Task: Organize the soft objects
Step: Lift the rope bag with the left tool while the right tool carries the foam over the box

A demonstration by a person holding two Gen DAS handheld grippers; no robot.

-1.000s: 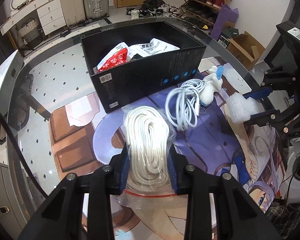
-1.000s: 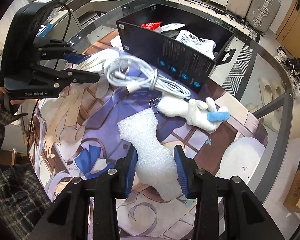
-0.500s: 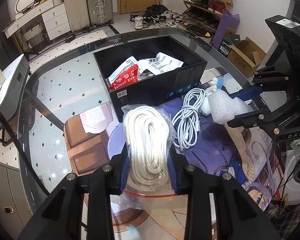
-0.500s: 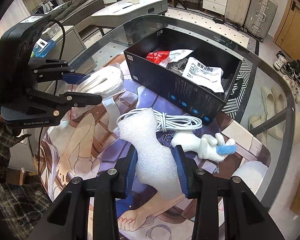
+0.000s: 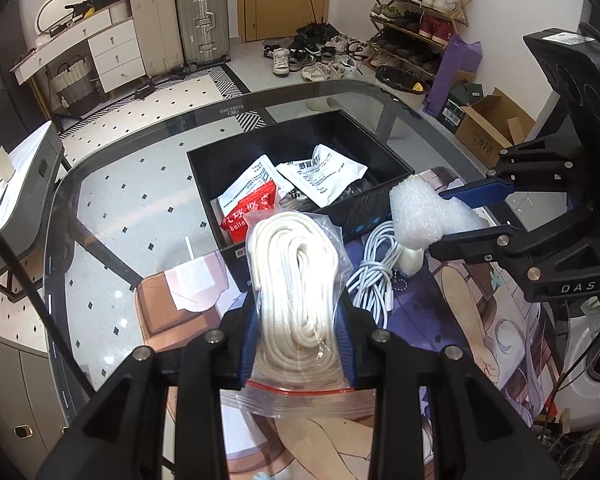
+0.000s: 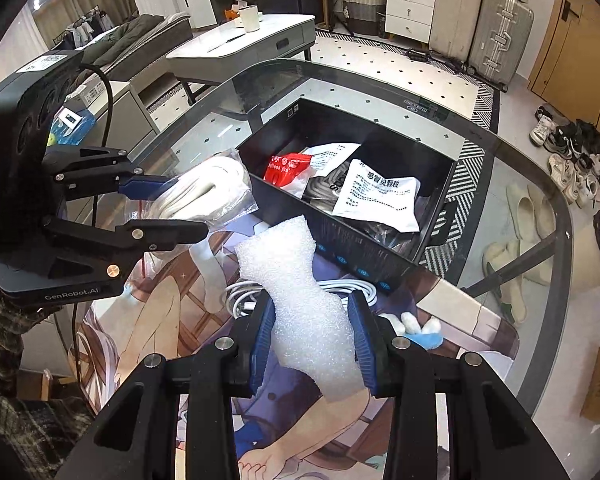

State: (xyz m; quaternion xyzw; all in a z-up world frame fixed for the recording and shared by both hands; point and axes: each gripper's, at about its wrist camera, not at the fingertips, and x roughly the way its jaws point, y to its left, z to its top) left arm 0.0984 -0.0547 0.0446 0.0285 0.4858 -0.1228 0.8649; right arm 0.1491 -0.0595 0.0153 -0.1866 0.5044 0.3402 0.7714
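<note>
Glass worktop (image 5: pixel 112 208) carries a printed mat and black box (image 5: pixel 380 200) holding printed sachets (image 5: pixel 324 174). Left hand-held gripper (image 5: pixel 298 332) clamps bagged rope (image 5: pixel 296 280); right hand-held gripper (image 6: pixel 312 336) clamps foam piece (image 6: pixel 300 288), both near the box. White cable (image 5: pixel 370 276) lies on the mat.

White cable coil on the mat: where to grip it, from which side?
Grip the white cable coil across its tied middle, where the strands bunch narrow, coming from above. It lies flat on the mat, close to the black box, so a sideways approach looks cramped.
</note>
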